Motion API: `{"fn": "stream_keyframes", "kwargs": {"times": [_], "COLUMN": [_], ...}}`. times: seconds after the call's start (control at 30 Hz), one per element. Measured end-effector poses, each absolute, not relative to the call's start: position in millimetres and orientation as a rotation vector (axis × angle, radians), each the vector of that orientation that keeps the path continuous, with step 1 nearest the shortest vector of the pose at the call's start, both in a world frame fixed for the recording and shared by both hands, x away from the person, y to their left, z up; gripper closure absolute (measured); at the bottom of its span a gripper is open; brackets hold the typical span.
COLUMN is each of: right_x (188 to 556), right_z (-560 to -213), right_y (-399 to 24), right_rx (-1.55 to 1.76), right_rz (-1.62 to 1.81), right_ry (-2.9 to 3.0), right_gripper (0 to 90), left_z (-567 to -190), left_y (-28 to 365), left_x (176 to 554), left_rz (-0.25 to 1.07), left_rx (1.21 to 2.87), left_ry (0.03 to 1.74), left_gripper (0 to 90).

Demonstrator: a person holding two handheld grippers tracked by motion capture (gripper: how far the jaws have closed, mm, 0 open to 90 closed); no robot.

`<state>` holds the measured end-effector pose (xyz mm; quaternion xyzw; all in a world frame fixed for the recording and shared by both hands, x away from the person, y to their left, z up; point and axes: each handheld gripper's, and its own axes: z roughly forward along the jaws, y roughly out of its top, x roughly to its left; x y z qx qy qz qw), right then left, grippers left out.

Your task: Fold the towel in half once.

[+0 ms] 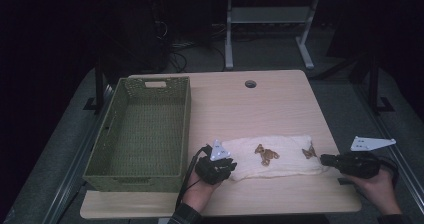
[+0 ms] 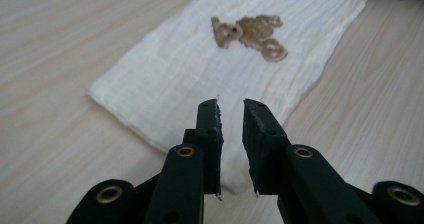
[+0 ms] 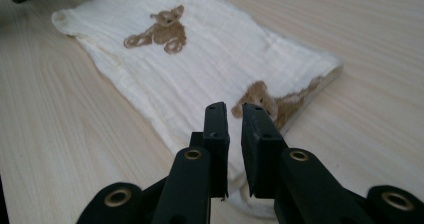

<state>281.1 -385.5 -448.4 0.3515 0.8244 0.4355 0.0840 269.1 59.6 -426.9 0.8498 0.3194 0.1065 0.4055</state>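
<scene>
From my station the high view gives a pale wooden table (image 1: 280,99) with a round cable hole (image 1: 250,84) near its far edge. The largest item on it is the green perforated basket (image 1: 120,129), standing along the table's left side. Beside the basket, toward the near edge, lies the folded cream cloth (image 1: 280,156), flat on the wood and printed with brown bear figures (image 1: 266,154). I read the left gripper (image 1: 226,168) at the cloth's left end and the right gripper (image 1: 327,160) at its right end, each held in a hand. In the left gripper view the left jaws stand slightly parted over the near corner of the cloth, with a narrow gap between the pads and no fabric pinched: released. In the right gripper view the right jaws also show a narrow gap, poised above the cloth's end by a bear print (image 3: 260,101), gripping nothing that I can see.
</scene>
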Motion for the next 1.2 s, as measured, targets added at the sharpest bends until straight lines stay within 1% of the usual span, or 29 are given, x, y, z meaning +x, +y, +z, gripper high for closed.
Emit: {"fn": "stream_keyframes", "kwargs": {"times": [0.1,0.2,0.3,0.4,0.47,0.6,0.8,0.87,1.03,1.2], "right_x": [286.4,288.9,285.1,281.7,281.3,284.4,303.2,310.7,331.9,353.4], "right_z": [-449.9,-458.9,-466.6,-470.5,-470.1,-466.1,-457.6,-456.2,-451.6,-448.6], "right_y": [-381.3,-375.3,-372.6,-371.2,-372.9,-374.3,-370.7,-368.3,-364.0,-364.4], "right_rx": [1.042,1.032,1.027,1.017,1.015,1.008,0.994,0.991,0.989,1.01], "right_rz": [1.292,1.247,1.195,1.14,1.141,1.179,1.182,1.182,1.171,1.174], "right_ry": [2.474,2.544,2.611,2.643,2.648,2.617,2.541,2.527,2.478,2.439], "right_gripper": [84.6,87.1,88.0,88.6,88.6,84.7,78.9,78.2,75.8,75.0], "left_z": [-430.2,-439.7,-451.1,-459.1,-460.0,-452.2,-444.4,-441.7,-440.4,-440.2], "left_y": [56.6,52.7,49.3,47.0,47.5,47.5,46.1,46.3,45.5,48.6], "left_x": [273.7,277.9,279.8,280.6,281.5,285.3,302.8,308.8,324.0,339.0], "left_rz": [0.253,0.212,0.163,0.166,0.161,0.196,0.298,0.338,0.382,0.406], "left_rx": [2.157,2.183,2.224,2.278,2.277,2.253,2.227,2.223,2.196,2.189], "left_ry": [0.81,0.815,0.821,0.821,0.824,0.826,0.856,0.863,0.906,0.944], "left_gripper": [76.1,78.2,78.3,78.3,78.2,77.2,72.2,70.7,67.0,66.9]}}
